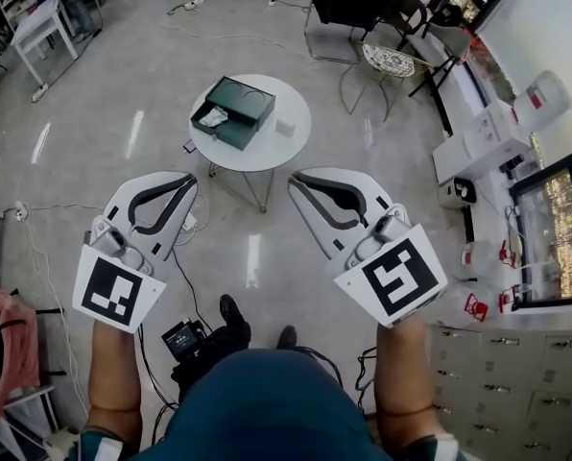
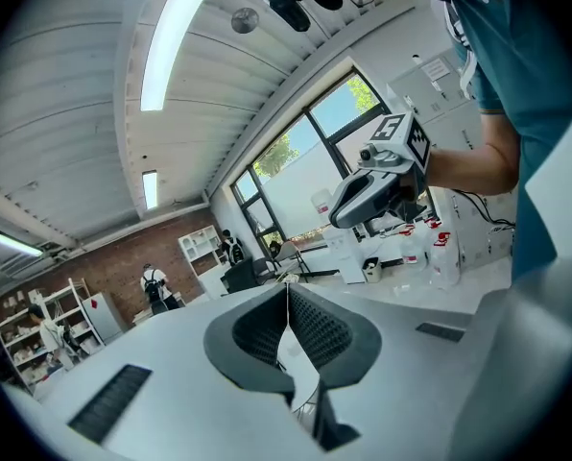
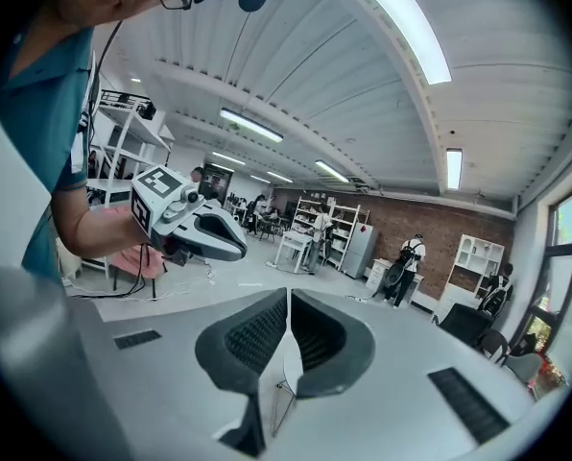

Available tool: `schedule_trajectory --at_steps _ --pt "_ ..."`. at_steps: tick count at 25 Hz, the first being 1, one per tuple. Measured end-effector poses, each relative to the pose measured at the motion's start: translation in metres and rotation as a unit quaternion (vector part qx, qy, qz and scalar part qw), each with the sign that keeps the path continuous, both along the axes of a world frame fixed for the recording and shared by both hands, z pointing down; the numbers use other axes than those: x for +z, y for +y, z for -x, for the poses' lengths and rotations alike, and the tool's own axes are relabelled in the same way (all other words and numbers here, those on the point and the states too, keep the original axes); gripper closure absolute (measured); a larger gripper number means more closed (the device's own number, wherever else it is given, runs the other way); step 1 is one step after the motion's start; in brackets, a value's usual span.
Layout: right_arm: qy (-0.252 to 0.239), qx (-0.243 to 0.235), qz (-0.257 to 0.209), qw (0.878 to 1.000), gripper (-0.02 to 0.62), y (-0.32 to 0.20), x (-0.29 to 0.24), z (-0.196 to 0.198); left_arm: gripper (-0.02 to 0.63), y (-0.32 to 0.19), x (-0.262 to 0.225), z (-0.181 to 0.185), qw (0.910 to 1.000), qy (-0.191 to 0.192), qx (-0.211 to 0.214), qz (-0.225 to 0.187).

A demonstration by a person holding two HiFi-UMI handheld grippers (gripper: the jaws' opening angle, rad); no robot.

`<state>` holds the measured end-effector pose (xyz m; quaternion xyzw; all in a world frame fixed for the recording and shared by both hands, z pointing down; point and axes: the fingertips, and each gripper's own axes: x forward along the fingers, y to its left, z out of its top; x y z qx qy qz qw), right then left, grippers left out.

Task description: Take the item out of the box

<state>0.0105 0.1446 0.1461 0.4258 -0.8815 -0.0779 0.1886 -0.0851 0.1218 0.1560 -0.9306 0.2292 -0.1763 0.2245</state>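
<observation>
White table (image 1: 288,150), dark green box (image 1: 238,107)

An open lab-workshop: beyond the fingers (image 3: 252,339) of the right gripper (image 3: 287,296) stand a brick wall (image 3: 430,224), white shelf racks (image 3: 315,221) and people (image 3: 408,262); strip lights (image 3: 401,22) hang above them, grey drawer cabinets (image 1: 516,382) stand off to the fingers' right
</observation>
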Motion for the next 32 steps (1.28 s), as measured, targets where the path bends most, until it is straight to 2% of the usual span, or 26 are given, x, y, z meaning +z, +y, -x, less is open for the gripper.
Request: schedule_trajectory --at_steps 20,26,32 --pt "0.01 0.056 -0.005 0.998 0.555 -0.097 -0.013 0.017 0.585 -0.1 0.002 0.023 0.9986 0.011 0.051 0.008" --pt "0.0 0.032 -0.004 0.999 0.555 -0.155 -0.001 0.01 0.586 -0.143 0.023 0.025 0.9995 0.001 0.022 0.023" --pt "-0.011 -0.02 -0.015 1.0 0.555 -0.237 0.005 0.002 0.584 -0.202 0.037 0.032 0.9987 -0.021 -0.038 0.024"
